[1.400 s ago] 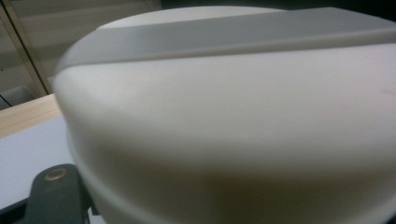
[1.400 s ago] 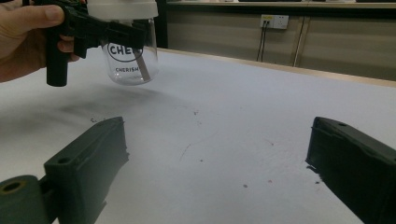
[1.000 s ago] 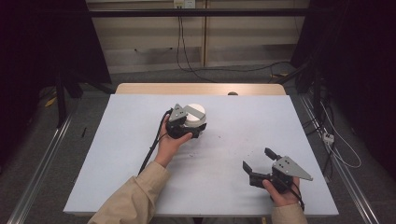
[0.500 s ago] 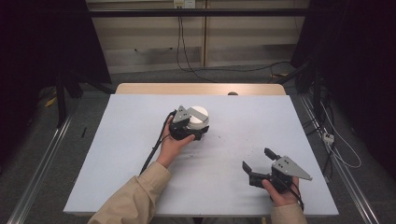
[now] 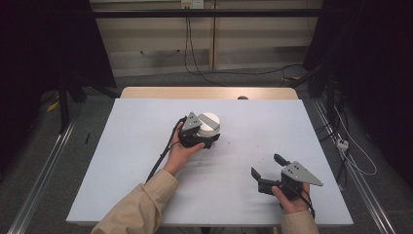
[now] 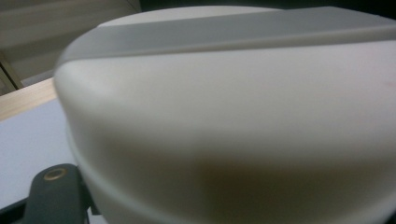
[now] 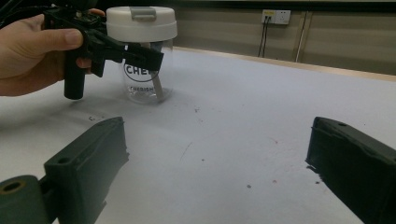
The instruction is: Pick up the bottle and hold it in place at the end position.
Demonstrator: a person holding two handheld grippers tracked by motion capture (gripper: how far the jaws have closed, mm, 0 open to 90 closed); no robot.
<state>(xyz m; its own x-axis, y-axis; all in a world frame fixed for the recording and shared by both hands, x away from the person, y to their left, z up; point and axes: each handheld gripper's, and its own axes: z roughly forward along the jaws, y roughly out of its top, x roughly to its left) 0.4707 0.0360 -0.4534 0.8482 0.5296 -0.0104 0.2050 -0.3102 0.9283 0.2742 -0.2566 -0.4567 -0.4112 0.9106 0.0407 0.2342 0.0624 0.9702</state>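
Hiding the jar (image 5: 210,127) body, left gripper (image 5: 203,140) clamped on it, right gripper (image 5: 267,171) agape, empty.

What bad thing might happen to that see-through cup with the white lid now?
Two things, maybe. The left gripper is shut on the clear cup high up, just under its white lid, so a sideways pull might tip it over on the table. The right gripper waits open and apart from the cup, so nothing else steadies it if the grip slips.
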